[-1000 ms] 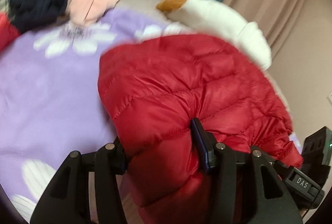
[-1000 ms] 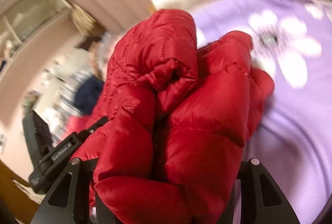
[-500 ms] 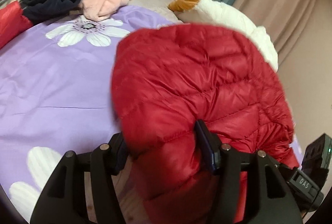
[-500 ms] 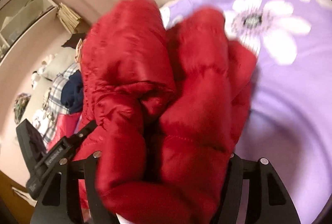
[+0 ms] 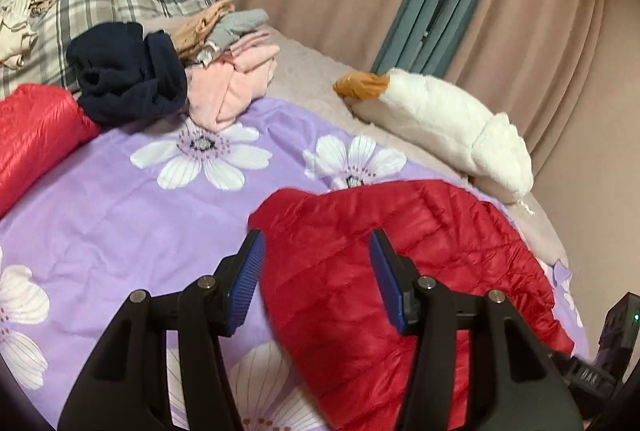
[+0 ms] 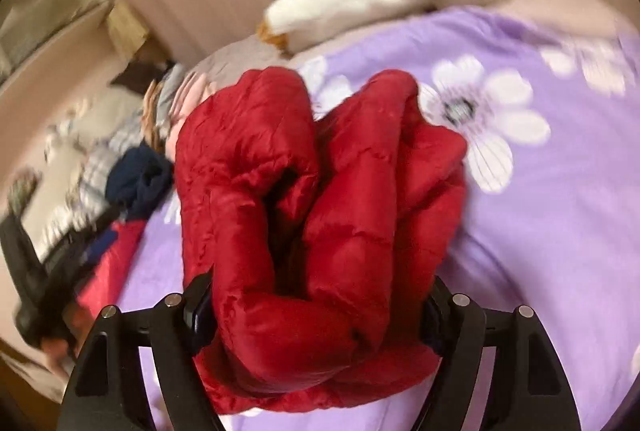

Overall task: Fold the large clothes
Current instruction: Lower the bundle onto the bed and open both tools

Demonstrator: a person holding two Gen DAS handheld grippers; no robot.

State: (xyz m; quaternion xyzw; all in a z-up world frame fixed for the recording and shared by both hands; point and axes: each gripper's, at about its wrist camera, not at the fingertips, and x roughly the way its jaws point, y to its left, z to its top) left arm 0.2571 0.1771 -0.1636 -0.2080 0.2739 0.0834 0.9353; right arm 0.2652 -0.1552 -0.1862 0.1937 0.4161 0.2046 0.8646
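Folding red puffer jacket (image 5: 400, 271) on purple floral bedspread (image 5: 120, 215) | left gripper (image 5: 316, 283): jaws closing, nothing pinched, hovers over flat panel | right gripper (image 6: 316, 315): jaws opening around bunched jacket (image 6: 320, 215), likely releasing fold | plush goose (image 5: 440, 119) at 1 o'clock

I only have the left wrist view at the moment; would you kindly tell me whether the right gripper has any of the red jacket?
Observer: Yes, a bunched part of the red jacket sits between the jaws of the right gripper, and they are opening.
Operator: Thank you. How is that part bunched?
Observer: It forms two thick rolls side by side, with a deep dark crease running between them.
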